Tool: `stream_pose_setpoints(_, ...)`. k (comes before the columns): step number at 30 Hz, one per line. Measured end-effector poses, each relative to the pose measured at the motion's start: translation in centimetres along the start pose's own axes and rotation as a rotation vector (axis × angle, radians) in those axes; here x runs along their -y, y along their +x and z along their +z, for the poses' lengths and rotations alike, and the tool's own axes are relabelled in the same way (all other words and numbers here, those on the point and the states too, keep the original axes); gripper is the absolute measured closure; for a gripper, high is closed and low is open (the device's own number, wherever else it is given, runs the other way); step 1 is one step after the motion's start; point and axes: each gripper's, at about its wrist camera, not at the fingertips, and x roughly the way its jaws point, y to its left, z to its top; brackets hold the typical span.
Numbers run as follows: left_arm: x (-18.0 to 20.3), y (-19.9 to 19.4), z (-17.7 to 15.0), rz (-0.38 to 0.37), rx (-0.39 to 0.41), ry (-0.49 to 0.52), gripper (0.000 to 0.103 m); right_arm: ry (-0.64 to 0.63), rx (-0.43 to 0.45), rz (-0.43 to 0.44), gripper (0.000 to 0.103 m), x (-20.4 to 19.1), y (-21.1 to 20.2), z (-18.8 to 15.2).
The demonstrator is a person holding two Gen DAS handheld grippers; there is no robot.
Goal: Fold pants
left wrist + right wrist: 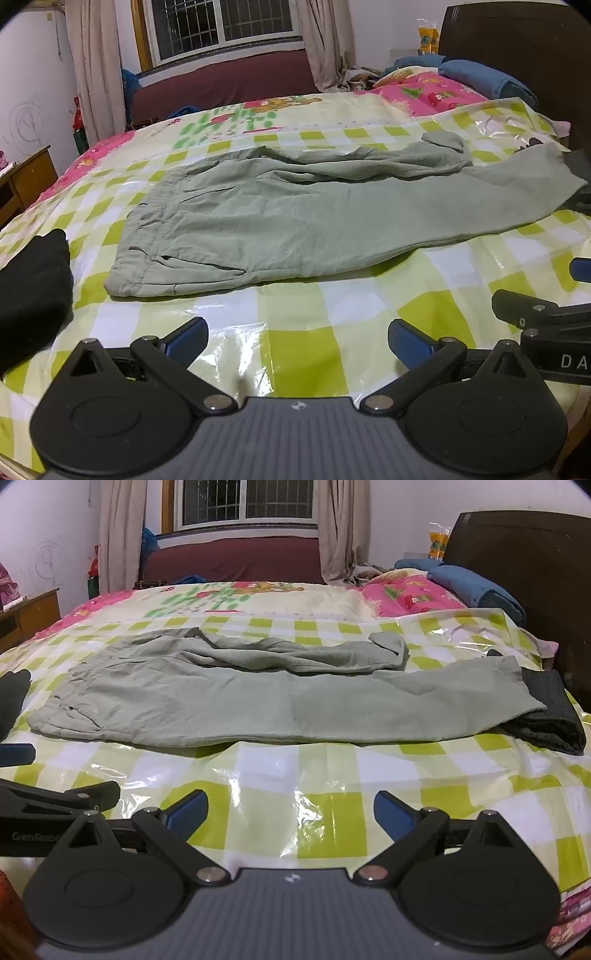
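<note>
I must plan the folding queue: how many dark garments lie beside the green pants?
2. A black garment lies by the waistband end of the green pants; a dark grey one lies at the leg end, partly under the cuff. More may be hidden.

We see the pants (295, 218) lying across the plastic sheet (303, 354) on the bed (229, 114), waistband left, legs right. A folded garment (33, 291) sits left of them, another (550, 716) under the right cuff, pillows (484, 79) behind.

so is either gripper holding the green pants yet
No, the left gripper and right gripper both stand open over the checkered sheet, short of the green pants.
</note>
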Motion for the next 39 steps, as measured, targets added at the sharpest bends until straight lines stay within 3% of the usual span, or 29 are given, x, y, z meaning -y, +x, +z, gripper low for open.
stream_pose_setpoints(39,0.01,-0.16,-0.05,-0.018,0.001,0.002,0.000,0.011,-0.016,-0.015,0.008,0.34,0.30,-0.11)
